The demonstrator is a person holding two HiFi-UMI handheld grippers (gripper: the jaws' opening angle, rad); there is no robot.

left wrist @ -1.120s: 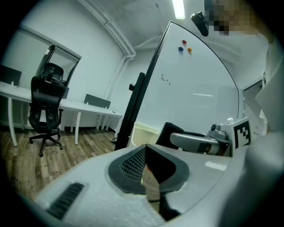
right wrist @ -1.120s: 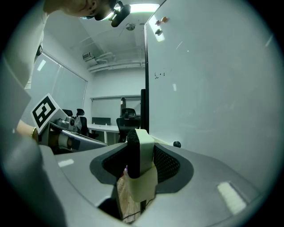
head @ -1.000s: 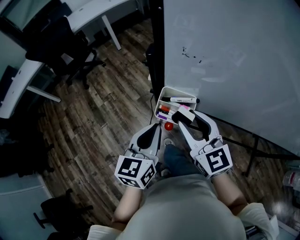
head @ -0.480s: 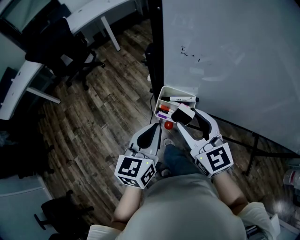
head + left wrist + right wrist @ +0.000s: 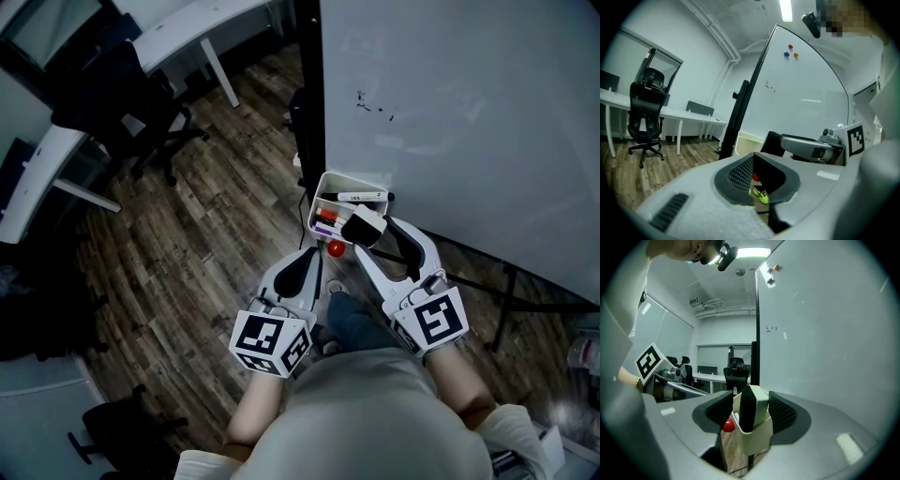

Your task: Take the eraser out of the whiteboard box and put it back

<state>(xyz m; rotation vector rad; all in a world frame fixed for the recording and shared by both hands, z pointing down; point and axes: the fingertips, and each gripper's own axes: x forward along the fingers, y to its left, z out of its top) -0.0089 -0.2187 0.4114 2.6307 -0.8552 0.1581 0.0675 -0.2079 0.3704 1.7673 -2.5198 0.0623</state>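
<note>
The right gripper (image 5: 370, 234) is released: its jaws have just been opening, and in the right gripper view they stand wide on both sides of the eraser (image 5: 757, 404) without pressing it. The eraser stands on its edge in the near end of the whiteboard box (image 5: 754, 437), with its black felt side to the left and its white body to the right, and about half of it rises above the box wall. There is a clear gap between the left pad and the felt. The right pad is just beside the white body, and I cannot tell if it touches. So the eraser seems to be back in the box, and I judge that only the withdrawal of the gripper remains. The left gripper (image 5: 312, 255) is clenched with nothing between its jaws and hangs over the wooden floor (image 5: 216, 234), near and left of the box. The danger is now in the retreat. If the right gripper goes sideways instead of straight back, the close right pad can catch the tall eraser and tip it over the low near wall onto the floor. A hit against the box could also shake it on the whiteboard (image 5: 469, 112) and disturb the markers (image 5: 361, 198) that lie in its far part. A small red round thing (image 5: 336, 249) shows just below the box; what it is I cannot say.
</note>
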